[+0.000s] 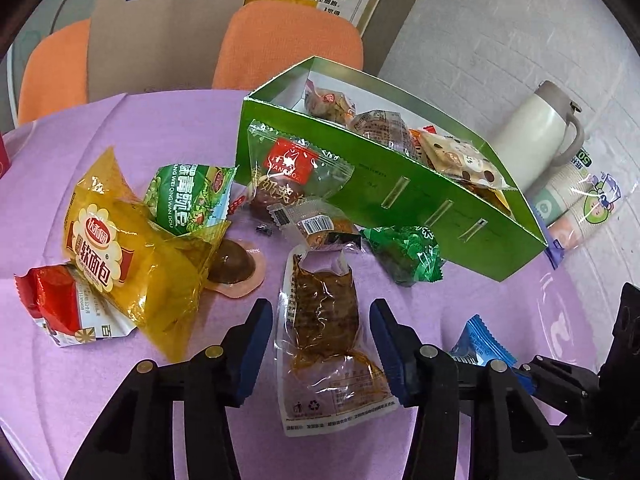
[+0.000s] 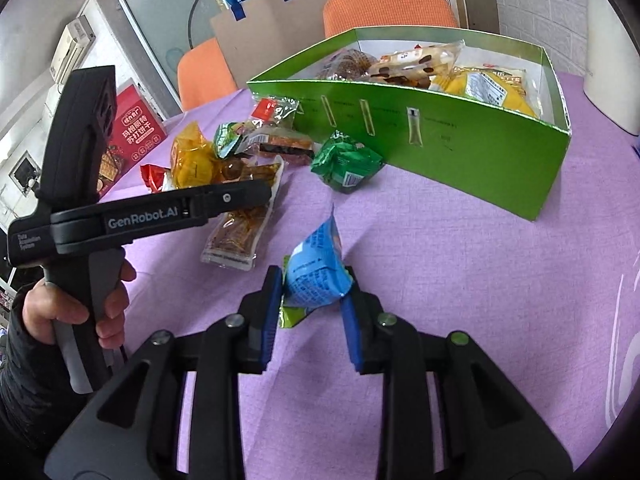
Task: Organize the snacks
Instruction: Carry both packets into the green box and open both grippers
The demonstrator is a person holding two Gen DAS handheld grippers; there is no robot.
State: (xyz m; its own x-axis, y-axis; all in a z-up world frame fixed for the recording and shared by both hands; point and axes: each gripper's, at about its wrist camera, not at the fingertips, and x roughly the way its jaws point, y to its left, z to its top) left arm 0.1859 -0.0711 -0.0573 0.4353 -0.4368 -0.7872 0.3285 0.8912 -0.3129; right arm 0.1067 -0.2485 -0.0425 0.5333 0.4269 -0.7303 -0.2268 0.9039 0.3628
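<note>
Left wrist view: the left hand-held gripper [image 1: 322,344] straddles the brown snack pouch [image 1: 324,328], which lies flat on the purple worktop [image 1: 120,128]. The pouch's long axis runs from 12 to 6 o'clock, in line with the fingers, so the pads face its two long edges. The jaws stand at a middling width; a sliver of worktop shows between each pad and the wrapper, so no grip is made. The green box [image 1: 400,204], already part-filled with snacks, lies toward 1 o'clock from this gripper, a short way beyond the pouch. The remaining loose snacks cluster at 10 to 12 o'clock.

Right wrist view: the right hand-held gripper [image 2: 310,300] is narrowly set and pinches a blue snack packet [image 2: 316,272], raised off the worktop. The box lies toward 1 o'clock, well apart. The left gripper is the nearer of the two to the brown pouch; judged next step, close upon it.
</note>
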